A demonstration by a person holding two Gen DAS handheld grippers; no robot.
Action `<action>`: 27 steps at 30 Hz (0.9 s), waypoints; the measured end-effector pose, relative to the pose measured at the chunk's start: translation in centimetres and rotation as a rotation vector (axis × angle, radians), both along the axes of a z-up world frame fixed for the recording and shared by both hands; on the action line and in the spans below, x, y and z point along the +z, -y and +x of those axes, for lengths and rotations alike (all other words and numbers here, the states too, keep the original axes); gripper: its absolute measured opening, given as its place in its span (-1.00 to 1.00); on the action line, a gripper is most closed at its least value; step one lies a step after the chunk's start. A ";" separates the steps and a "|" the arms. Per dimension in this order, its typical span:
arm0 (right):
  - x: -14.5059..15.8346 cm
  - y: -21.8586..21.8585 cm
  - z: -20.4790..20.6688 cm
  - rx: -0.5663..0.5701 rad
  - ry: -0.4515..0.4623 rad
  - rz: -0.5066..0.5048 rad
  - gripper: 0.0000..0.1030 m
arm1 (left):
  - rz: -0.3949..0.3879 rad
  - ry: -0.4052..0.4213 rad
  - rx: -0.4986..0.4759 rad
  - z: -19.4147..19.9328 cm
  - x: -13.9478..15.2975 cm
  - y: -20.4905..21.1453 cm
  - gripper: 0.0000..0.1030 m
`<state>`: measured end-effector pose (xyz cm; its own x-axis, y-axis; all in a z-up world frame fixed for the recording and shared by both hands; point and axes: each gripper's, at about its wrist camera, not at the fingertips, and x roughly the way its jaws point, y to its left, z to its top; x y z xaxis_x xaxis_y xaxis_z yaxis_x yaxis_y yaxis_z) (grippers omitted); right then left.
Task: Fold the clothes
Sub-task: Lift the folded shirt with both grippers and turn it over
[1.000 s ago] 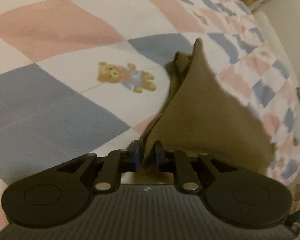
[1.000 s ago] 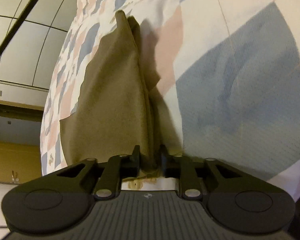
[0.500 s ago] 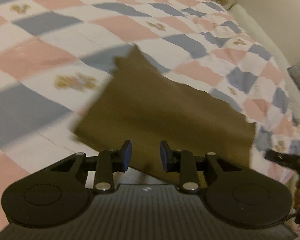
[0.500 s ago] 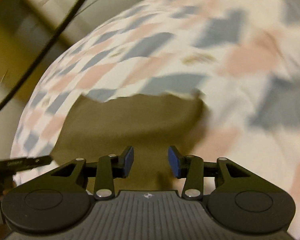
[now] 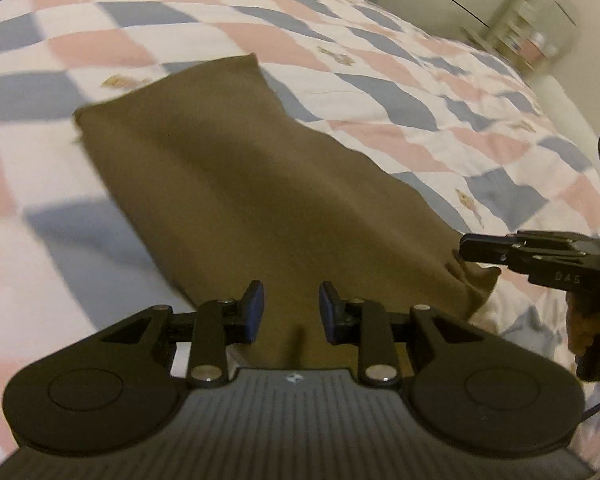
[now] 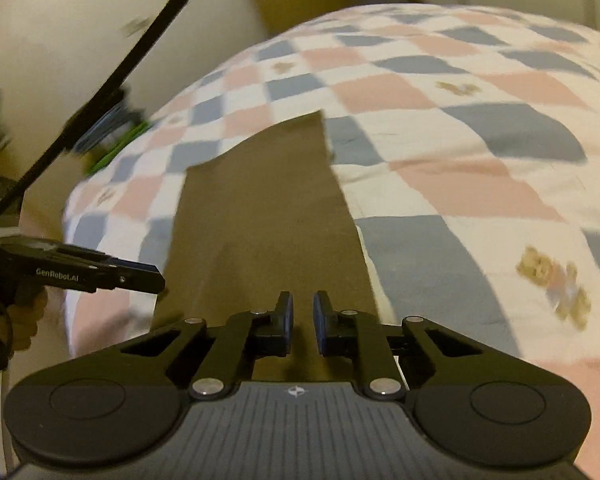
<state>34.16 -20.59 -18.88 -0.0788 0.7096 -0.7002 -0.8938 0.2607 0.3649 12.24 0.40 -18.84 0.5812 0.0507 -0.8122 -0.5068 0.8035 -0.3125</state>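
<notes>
An olive-brown cloth (image 5: 236, 184) lies flat as a long folded strip on the checked quilt. In the left wrist view, my left gripper (image 5: 291, 312) hovers open over its near end, holding nothing. My right gripper (image 5: 466, 249) comes in from the right, just above the cloth's slightly bunched near corner. In the right wrist view, the cloth (image 6: 260, 208) stretches away from my right gripper (image 6: 302, 320). Its jaws stand a narrow gap apart with nothing between them. My left gripper (image 6: 154, 280) reaches in from the left by the cloth's edge.
The quilt (image 5: 380, 96) has pink, blue and white squares with teddy bear prints (image 6: 556, 280). The bed's edge curves down at the left (image 6: 80, 216), beside a wall and blurred items (image 6: 108, 136). A black cable (image 6: 140, 48) crosses the upper left. A hand (image 5: 588, 332) holds the right gripper.
Both grippers have let go of the cloth and pulled back, and it now lies flat instead of hanging in a peak. The right jaws have narrowed since half a second ago.
</notes>
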 end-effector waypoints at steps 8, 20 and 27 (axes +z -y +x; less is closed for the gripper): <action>0.5 -0.4 1.6 0.249 0.066 0.025 -0.66 | 0.029 -0.006 0.164 -1.1 0.5 5.3 -0.54; -3.1 -5.1 5.2 0.462 0.047 -0.017 -0.65 | 0.205 0.123 0.028 7.2 -0.2 4.9 -0.87; -4.5 -8.4 6.5 0.513 0.037 -0.005 -0.64 | 0.189 0.052 0.011 8.6 -4.3 3.7 -0.88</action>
